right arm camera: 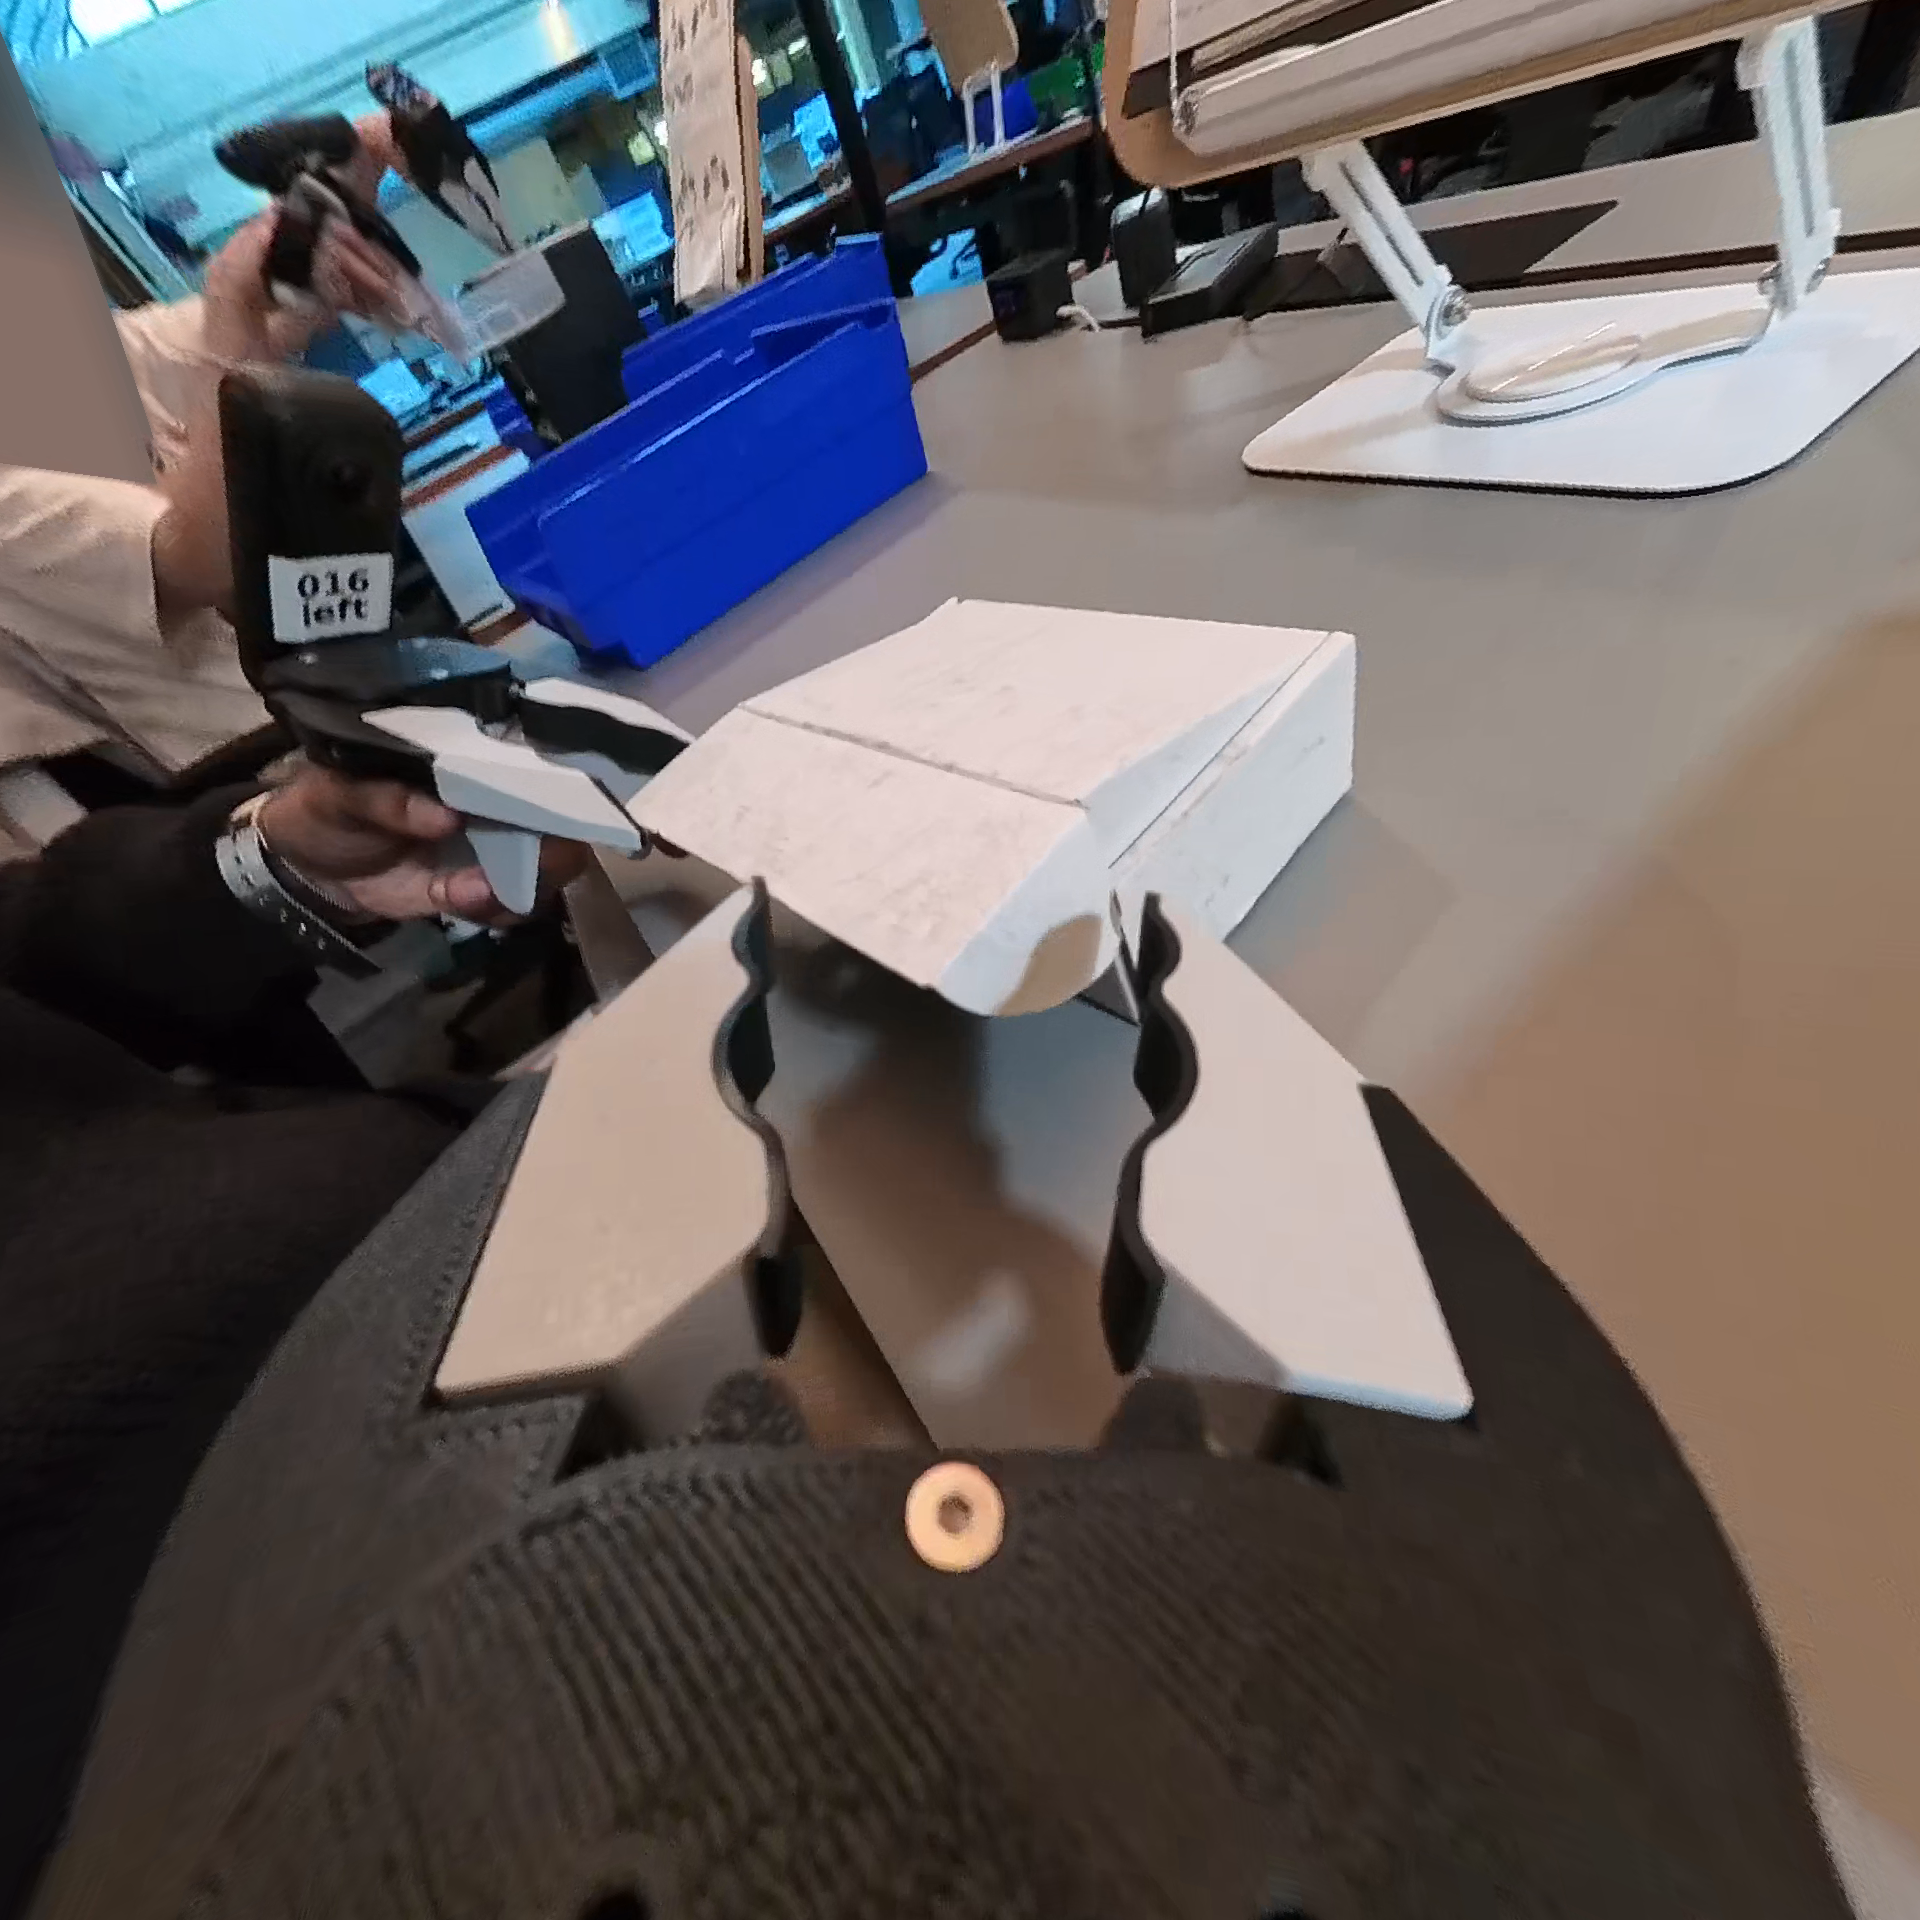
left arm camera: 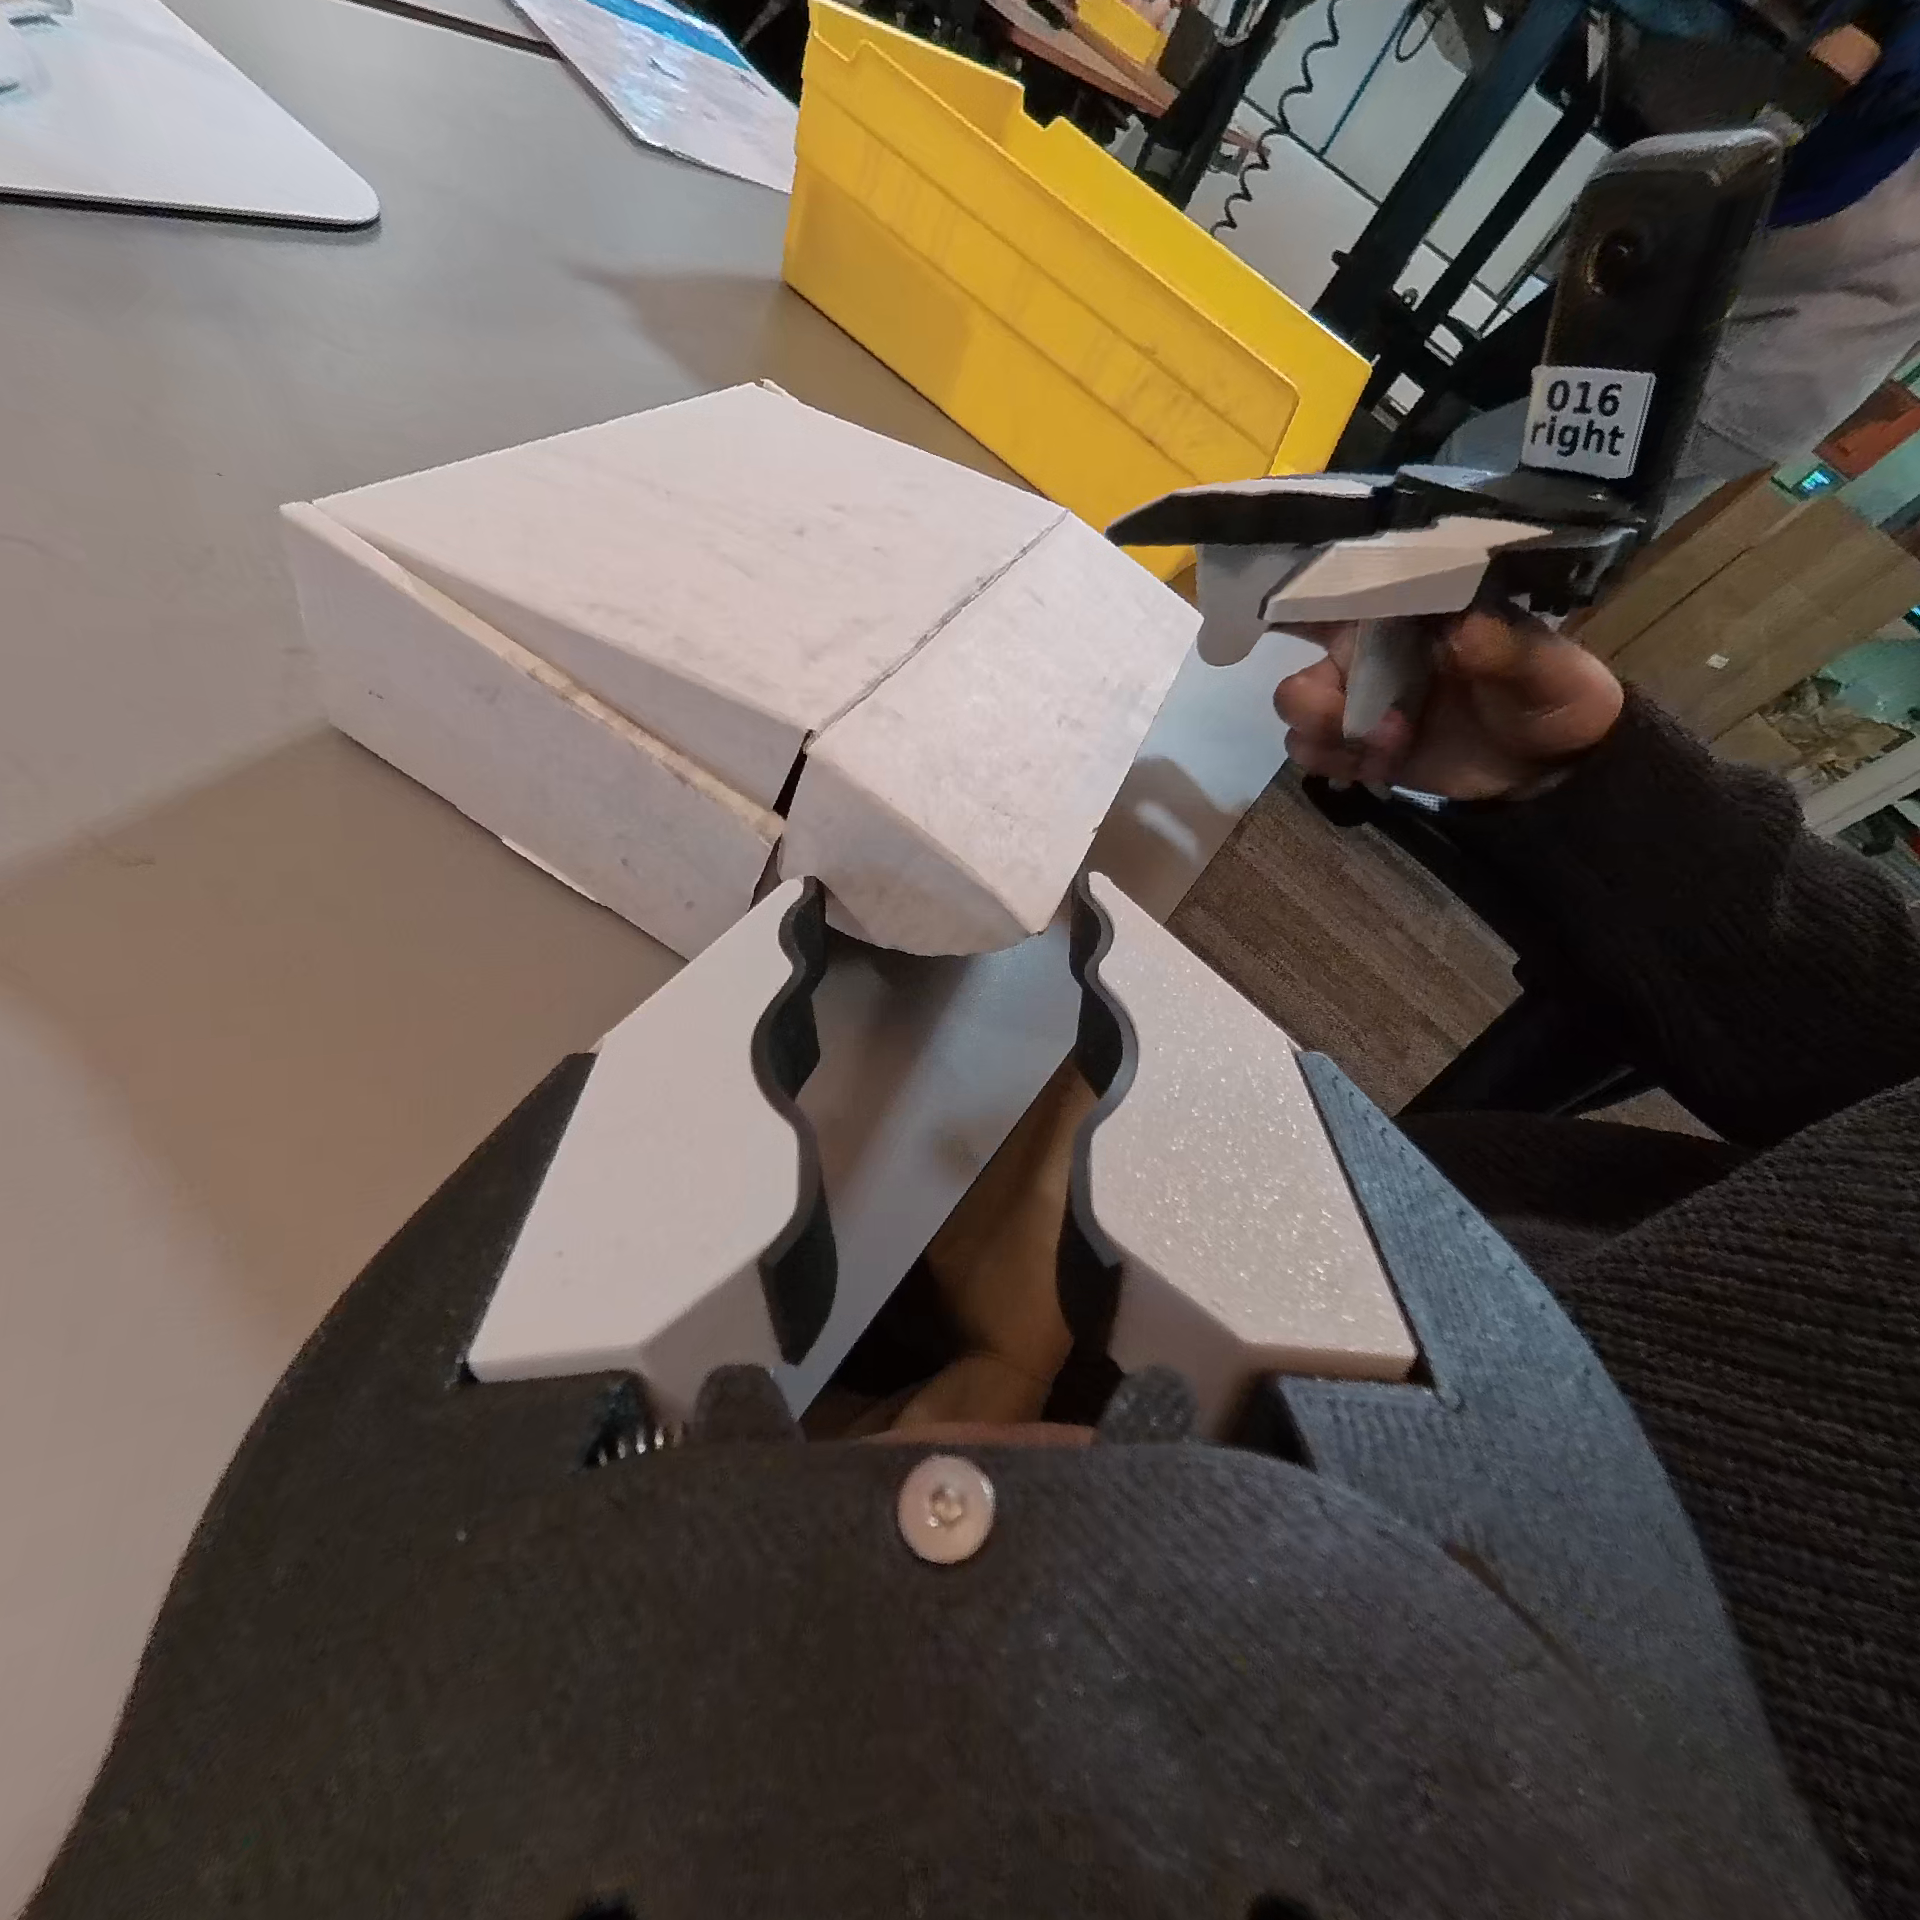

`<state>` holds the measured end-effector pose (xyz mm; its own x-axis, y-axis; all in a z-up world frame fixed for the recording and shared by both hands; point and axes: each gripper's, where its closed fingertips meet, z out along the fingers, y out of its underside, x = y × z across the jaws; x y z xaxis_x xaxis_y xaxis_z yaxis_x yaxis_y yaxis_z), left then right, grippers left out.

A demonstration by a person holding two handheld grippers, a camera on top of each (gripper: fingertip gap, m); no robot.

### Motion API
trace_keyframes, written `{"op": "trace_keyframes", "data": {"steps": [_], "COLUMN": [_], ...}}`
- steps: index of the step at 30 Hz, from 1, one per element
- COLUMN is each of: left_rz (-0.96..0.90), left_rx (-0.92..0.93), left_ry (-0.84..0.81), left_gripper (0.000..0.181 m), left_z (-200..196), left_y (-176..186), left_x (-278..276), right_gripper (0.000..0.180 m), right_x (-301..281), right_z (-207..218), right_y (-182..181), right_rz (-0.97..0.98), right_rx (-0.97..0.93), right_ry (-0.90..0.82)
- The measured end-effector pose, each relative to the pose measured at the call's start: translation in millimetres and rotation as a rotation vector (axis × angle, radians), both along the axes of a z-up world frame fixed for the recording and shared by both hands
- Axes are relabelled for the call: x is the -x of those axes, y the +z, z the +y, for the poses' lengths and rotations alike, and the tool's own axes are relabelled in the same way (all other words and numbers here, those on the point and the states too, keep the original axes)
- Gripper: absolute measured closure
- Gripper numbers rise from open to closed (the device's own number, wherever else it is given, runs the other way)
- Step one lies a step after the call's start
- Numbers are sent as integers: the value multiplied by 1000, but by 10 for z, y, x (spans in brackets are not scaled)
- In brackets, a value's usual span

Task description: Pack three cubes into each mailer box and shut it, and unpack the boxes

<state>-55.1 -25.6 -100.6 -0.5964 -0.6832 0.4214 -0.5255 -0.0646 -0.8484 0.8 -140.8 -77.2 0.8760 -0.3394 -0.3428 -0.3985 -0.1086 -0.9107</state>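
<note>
Desk (left arm camera: 260, 987), grey, is carrying a white mailer box (left arm camera: 582, 665) near its front edge, the lid (left arm camera: 727, 582) sitting partly raised with its front flap (left arm camera: 966, 748) hanging over the desk edge. Left hand-held gripper (left arm camera: 940, 914) is hovering with fingers spread just before that flap, gripping nothing. Right hand-held gripper (right arm camera: 951, 914) is likewise pointing at the flap's corner with fingers spread apart and empty. Blue bin (right arm camera: 717, 499) is standing behind the box on the left, yellow bin (left arm camera: 1039, 270) on the right. White stand base (right arm camera: 1558, 416) is resting farther back.
</note>
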Motion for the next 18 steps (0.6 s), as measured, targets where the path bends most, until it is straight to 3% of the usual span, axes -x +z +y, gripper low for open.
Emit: {"op": "trace_keyframes", "data": {"steps": [7,18], "left_rz": [5,59], "left_rx": [4,103], "left_ry": [4,73], "left_gripper": [136,140], "left_z": [29,267], "left_y": [4,49], "left_x": [-8,-134], "right_gripper": [112,115], "right_x": [90,316], "right_z": [169,302], "right_y": [-68,-223], "right_rz": [78,-113], "right_rx": [-7,209], "right_ry": [17,44]}}
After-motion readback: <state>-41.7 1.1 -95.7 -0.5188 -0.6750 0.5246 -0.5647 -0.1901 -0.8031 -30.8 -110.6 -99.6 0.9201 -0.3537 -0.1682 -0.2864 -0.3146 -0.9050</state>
